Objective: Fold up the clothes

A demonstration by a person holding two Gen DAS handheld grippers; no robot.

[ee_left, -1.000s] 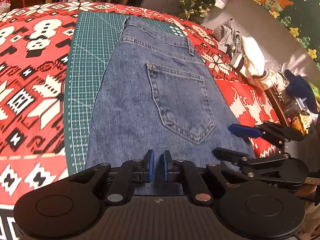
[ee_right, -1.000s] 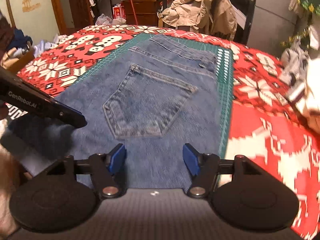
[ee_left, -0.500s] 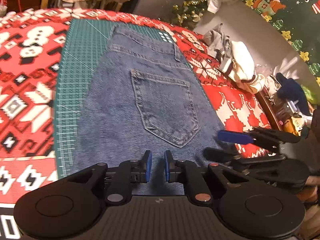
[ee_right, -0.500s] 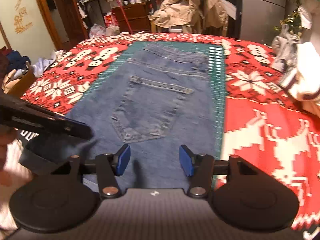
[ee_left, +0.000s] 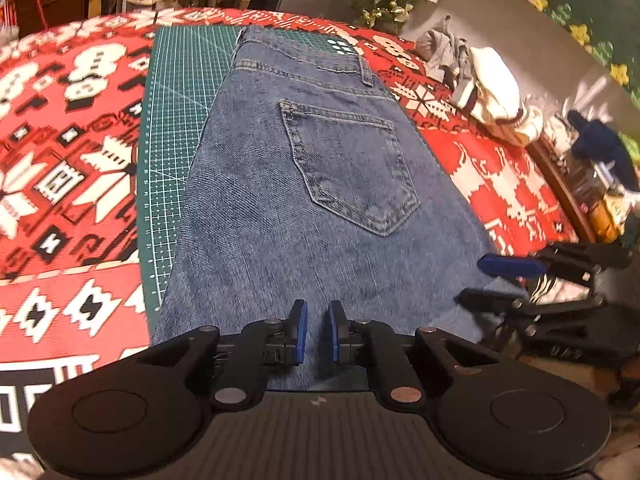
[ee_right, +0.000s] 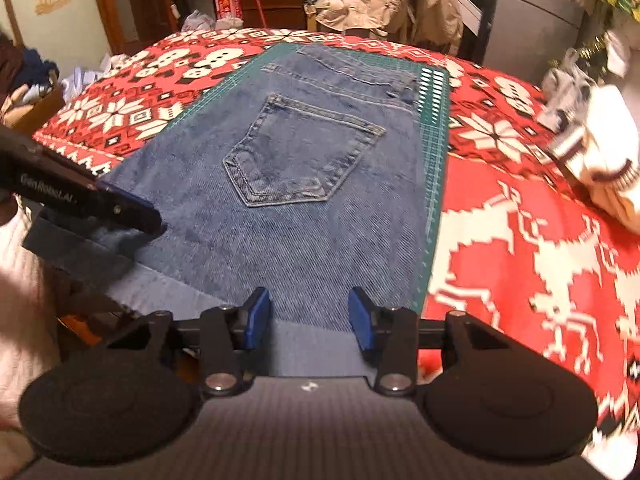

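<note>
Jeans (ee_left: 304, 184) lie lengthwise mid-frame, apparently halved already; left gripper (ee_left: 317, 336) pinches their near edge, right gripper (ee_right: 310, 320) closing around it, cross-fold remaining.

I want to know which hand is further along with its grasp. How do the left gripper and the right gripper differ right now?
The left gripper has its jaws nearly together, a narrow slit between them; the right gripper stands clearly wider and is closing.

The left gripper seems pinched on the jeans at their near edge; the right gripper's pads straddle denim without pressing it.

Both have blue pads, point down at the near end of the jeans and sit side by side.
</note>
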